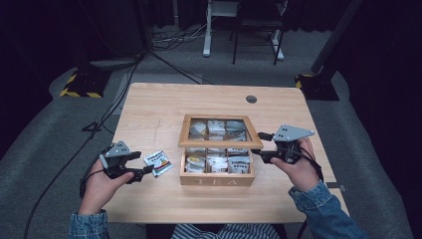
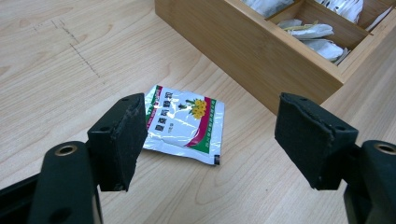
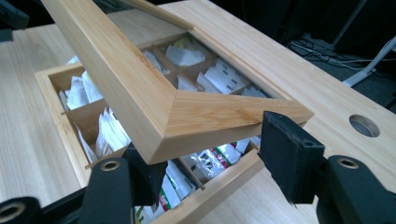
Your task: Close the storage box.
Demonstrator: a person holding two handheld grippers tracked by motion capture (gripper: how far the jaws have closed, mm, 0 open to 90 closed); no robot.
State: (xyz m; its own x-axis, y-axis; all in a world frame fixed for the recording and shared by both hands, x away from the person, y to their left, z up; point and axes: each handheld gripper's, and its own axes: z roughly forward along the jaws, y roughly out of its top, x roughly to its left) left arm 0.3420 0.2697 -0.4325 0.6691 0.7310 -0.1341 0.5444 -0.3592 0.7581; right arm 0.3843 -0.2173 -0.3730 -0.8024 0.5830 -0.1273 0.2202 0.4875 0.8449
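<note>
Sachet (image 2: pixel 184 123) flat on table (image 1: pixel 149 104), centre of left gripper view, ahead of left gripper (image 2: pixel 210 140), nearer left pad; jaws wide, empty. Box (image 1: pixel 217 175) at upper right. Right gripper (image 3: pixel 212 154) straddles raised lid (image 3: pixel 154 98) corner; grip cannot tell.

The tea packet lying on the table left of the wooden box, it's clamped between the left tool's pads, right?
Not clamped. The tea packet lies flat on the table left of the wooden box, but the left tool stands open above it, pads apart and touching nothing, as the left gripper view shows.
</note>
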